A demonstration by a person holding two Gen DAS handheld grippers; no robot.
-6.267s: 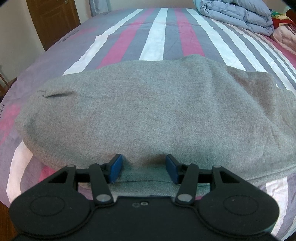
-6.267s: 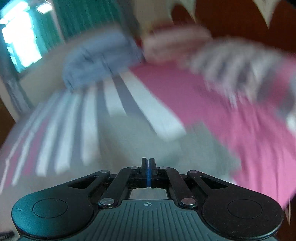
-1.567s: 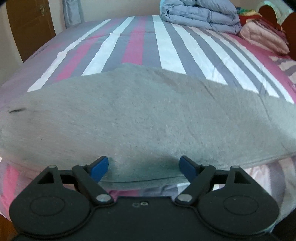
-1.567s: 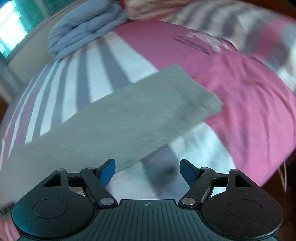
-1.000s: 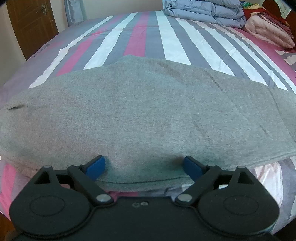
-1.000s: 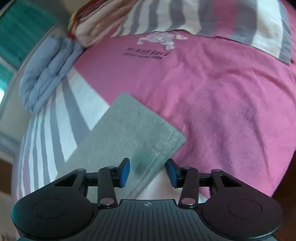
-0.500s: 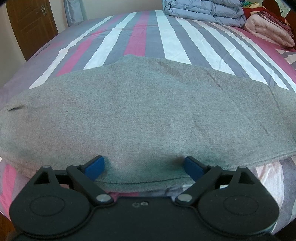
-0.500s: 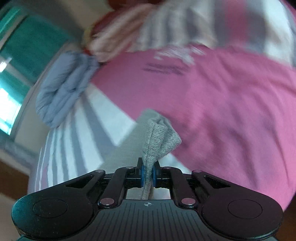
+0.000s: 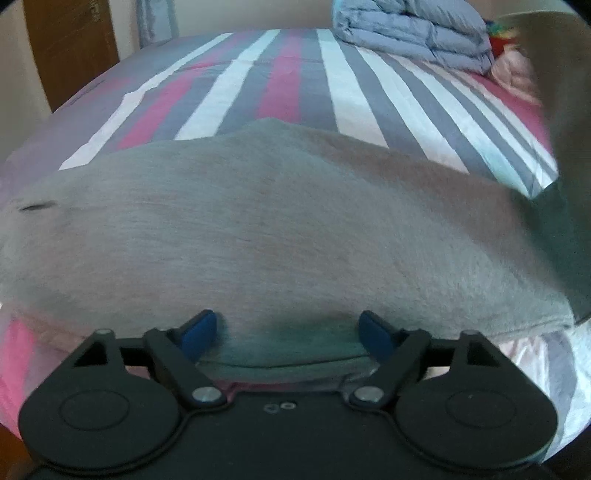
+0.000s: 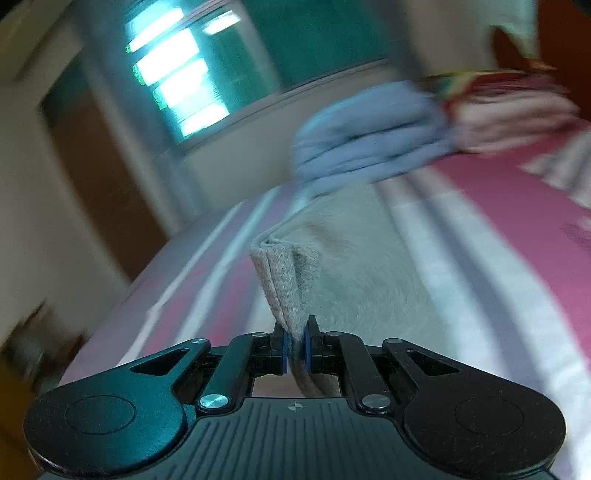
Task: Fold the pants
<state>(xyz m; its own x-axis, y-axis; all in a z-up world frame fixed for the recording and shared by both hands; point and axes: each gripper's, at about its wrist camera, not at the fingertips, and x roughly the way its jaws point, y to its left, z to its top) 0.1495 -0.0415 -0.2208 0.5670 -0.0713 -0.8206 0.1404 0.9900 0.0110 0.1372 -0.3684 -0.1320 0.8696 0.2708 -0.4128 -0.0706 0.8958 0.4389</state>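
Observation:
Grey pants [image 9: 280,229] lie spread across the striped bed [image 9: 295,74]. My left gripper [image 9: 288,330] is open, its blue pads resting on the near edge of the pants. My right gripper [image 10: 295,349] is shut on the folded hem of the pants [image 10: 282,280] and holds it lifted above the bed. The lifted leg shows as a blurred grey sheet [image 9: 561,155] at the right edge of the left wrist view.
A folded blue quilt [image 9: 410,26] lies at the far end of the bed, also in the right wrist view [image 10: 369,140]. Pink folded bedding [image 9: 513,70] lies beside it. A brown door [image 9: 70,48] stands far left. A window [image 10: 177,85] is behind.
My right gripper closed on the pants hem and has lifted it, swinging up and toward the left. My left gripper stayed open at the near edge of the pants.

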